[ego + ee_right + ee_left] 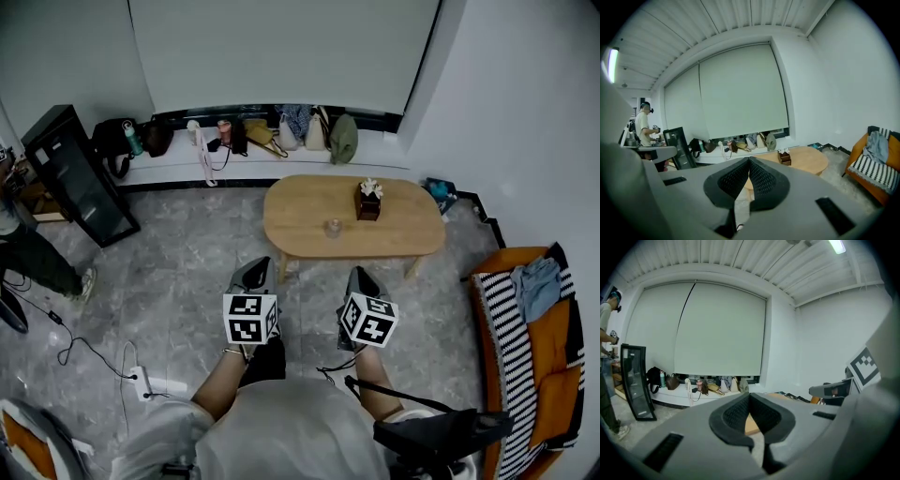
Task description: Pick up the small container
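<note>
The small clear container stands near the front edge of the oval wooden table, left of a dark box with a white flower. My left gripper and right gripper are held side by side over the floor, short of the table and pointing at it. Both are shut with nothing between the jaws. The left gripper view shows its jaw tips meeting, with a strip of table behind. In the right gripper view the shut tips hide the container; the box and table show to the right.
A low ledge with several bags runs along the far wall. A black glass cabinet stands at the left, a person beside it. An orange sofa with a striped blanket is at the right. Cables and a power strip lie on the floor.
</note>
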The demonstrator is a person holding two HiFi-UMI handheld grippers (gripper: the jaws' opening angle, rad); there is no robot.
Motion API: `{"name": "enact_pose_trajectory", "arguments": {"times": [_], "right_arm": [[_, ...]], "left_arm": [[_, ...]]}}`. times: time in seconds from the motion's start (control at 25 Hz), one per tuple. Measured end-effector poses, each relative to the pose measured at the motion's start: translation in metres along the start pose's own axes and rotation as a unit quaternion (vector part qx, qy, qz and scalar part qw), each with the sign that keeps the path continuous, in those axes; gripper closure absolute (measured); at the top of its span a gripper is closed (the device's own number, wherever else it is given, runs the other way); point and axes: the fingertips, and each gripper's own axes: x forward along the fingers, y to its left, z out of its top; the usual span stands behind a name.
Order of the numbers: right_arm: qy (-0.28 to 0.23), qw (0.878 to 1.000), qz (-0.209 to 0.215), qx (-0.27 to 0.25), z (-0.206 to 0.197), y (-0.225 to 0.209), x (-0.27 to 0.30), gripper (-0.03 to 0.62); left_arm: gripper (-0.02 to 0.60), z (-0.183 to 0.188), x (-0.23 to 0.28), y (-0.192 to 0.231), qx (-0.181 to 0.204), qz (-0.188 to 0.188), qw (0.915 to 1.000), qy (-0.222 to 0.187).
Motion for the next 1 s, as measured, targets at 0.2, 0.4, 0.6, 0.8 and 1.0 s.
{"name": "enact_pose_trajectory", "arguments": {"times": [0.2, 0.4, 0.6, 0.8, 1.0], "right_arm": [[-0.002, 1.000, -0.006, 0.000, 0.008, -0.009, 0.016, 0.569], [-0.012, 1.000, -0.009, -0.014, 0.024, -0.007, 0.041, 0.569], [-0.022, 0.999, -0.013, -0.027, 0.047, -0.008, 0.073, 0.569], [-0.025, 0.998, -0.030, -0.038, 0.073, -0.012, 0.110, 0.569], [-0.026, 0.998, -0.042, -0.043, 0.102, -0.015, 0.155, 0.569]], "left_arm": [[0.574, 0.006, 0.026, 0.003, -0.004, -0.008, 0.9999, -0.005], [0.574, 0.015, 0.058, 0.013, -0.009, -0.017, 0.9998, -0.011], [0.574, 0.028, 0.097, 0.029, -0.019, -0.025, 0.9994, -0.015], [0.574, 0.043, 0.142, 0.048, -0.028, -0.037, 0.9988, -0.016], [0.574, 0.064, 0.191, 0.068, -0.033, -0.047, 0.9983, -0.016]]}}
